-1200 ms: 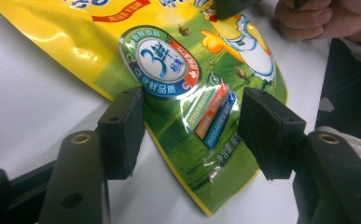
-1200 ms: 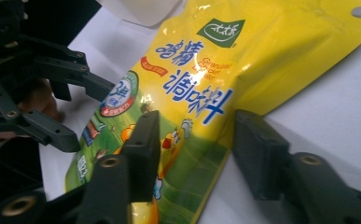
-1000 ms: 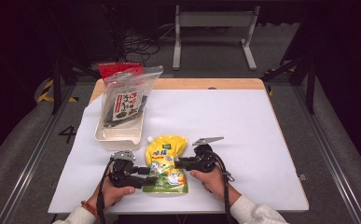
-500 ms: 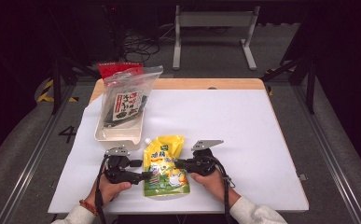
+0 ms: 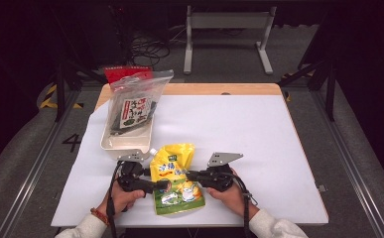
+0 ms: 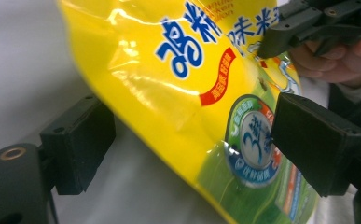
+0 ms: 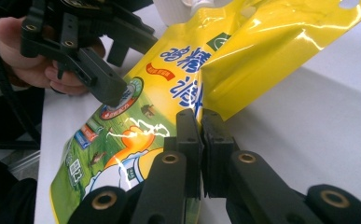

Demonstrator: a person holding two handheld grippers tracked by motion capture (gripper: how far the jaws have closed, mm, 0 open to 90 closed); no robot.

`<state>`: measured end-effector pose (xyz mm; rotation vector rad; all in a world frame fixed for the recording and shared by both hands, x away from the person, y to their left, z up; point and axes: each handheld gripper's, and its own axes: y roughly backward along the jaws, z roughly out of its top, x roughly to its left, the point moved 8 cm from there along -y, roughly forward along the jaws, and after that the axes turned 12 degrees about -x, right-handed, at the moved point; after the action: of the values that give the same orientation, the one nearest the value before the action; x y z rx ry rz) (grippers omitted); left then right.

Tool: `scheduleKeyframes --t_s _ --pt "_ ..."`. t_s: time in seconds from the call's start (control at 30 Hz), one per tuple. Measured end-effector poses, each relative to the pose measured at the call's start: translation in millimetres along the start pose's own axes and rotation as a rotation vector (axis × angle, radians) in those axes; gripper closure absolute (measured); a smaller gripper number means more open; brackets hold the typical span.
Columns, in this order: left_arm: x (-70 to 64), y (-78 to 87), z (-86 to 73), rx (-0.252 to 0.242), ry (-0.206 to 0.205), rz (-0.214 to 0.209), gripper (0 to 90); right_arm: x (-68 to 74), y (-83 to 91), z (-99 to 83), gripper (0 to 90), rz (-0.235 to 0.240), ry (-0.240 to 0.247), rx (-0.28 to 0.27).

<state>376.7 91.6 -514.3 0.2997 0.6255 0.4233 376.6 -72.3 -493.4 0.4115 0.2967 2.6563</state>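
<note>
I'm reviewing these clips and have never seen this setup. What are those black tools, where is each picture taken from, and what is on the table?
A person holds two hand-held grippers, each with two black jaws. The high view looks down on the white table. The left gripper and right gripper each carry a camera looking along their jaws. Between them lies a yellow pouch. The right gripper's jaws are shut on its edge; the left gripper's stand open around its other side. Behind it, a white tray holds a clear bag.
</note>
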Motion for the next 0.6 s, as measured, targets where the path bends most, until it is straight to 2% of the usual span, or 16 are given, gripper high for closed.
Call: scheduleKeyframes --t_s 0.07,0.13,0.23,0.27,0.3,0.33,0.37,0.47,0.5,0.53,0.57,0.6 --pt "-5.5 -6.1 0.4 0.019 -0.023 -0.021 17.8 0.9 1.5 0.0 86.7 -0.004 0.004 0.006" --pt "-11.3 -10.5 4.5 0.014 -0.048 -0.028 20.8 1.2 3.0 0.0 86.5 -0.007 0.016 0.008" --pt "-11.4 -11.9 11.0 0.007 -0.069 -0.002 26.2 0.0 6.2 2.8 86.2 -0.018 0.024 -0.003" --pt "-12.0 -10.9 13.5 -0.006 -0.069 0.003 30.2 -0.8 7.5 4.2 86.0 -0.023 0.028 -0.008" --pt "-12.7 -9.5 17.0 -0.025 -0.078 0.005 37.9 -1.4 9.7 6.6 85.5 -0.023 0.039 -0.016" --pt "-13.6 -7.6 20.2 -0.037 -0.089 0.004 37.9 -1.4 9.7 6.6 85.5 -0.023 0.039 -0.016" --pt "-14.2 -5.0 24.0 -0.055 -0.106 0.0 42.6 -1.4 10.8 8.4 85.1 -0.024 0.045 -0.02" --pt "-18.2 3.4 33.0 -0.117 -0.146 0.005 63.0 -1.7 14.0 16.4 82.8 -0.026 0.051 -0.045" --pt "-19.8 4.8 34.5 -0.12 -0.173 0.011 68.3 -1.8 15.1 19.2 81.7 -0.028 0.05 -0.055" --pt "-22.0 5.9 35.6 -0.124 -0.195 0.019 68.3 -2.0 15.9 21.7 80.6 -0.03 0.049 -0.064" --pt "-23.7 7.1 36.5 -0.13 -0.212 0.025 72.4 -2.2 16.8 23.6 78.2 -0.035 0.052 -0.068" --pt "-25.2 7.9 37.0 -0.131 -0.228 0.029 80.8 -2.5 17.9 25.5 76.6 -0.039 0.049 -0.077"
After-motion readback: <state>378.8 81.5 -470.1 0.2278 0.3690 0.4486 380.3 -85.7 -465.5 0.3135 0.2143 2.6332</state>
